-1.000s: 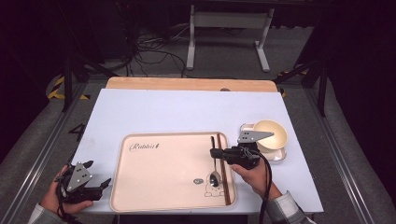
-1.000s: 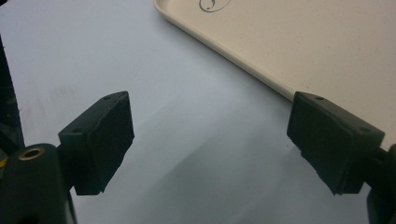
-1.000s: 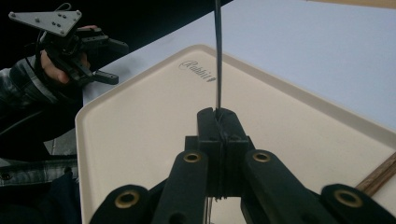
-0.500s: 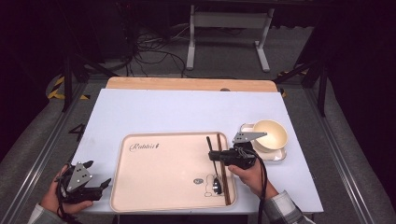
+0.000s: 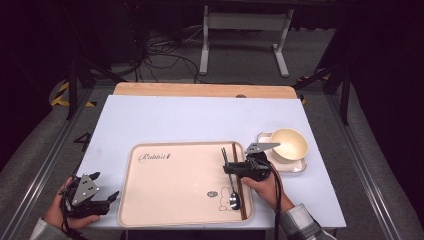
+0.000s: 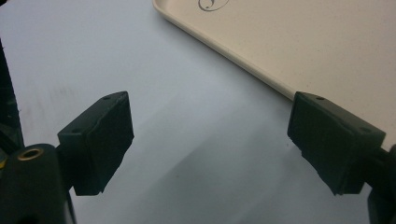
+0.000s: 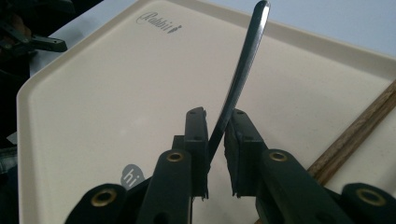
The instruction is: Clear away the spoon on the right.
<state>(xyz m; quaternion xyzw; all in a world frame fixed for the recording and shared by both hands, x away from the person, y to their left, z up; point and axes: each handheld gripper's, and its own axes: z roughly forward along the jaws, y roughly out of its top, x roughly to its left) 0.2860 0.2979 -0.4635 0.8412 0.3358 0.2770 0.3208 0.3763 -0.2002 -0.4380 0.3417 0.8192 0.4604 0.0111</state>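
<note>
Fingers straddle spoon handle — chopsticks beside, bowl beyond tray.

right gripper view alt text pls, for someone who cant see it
A metal spoon handle stands between the right gripper's two black jaws, which have just been opening and now sit slightly apart around it. Below lies a cream tray printed "Rabbit", with brown chopsticks along its right side.
</note>
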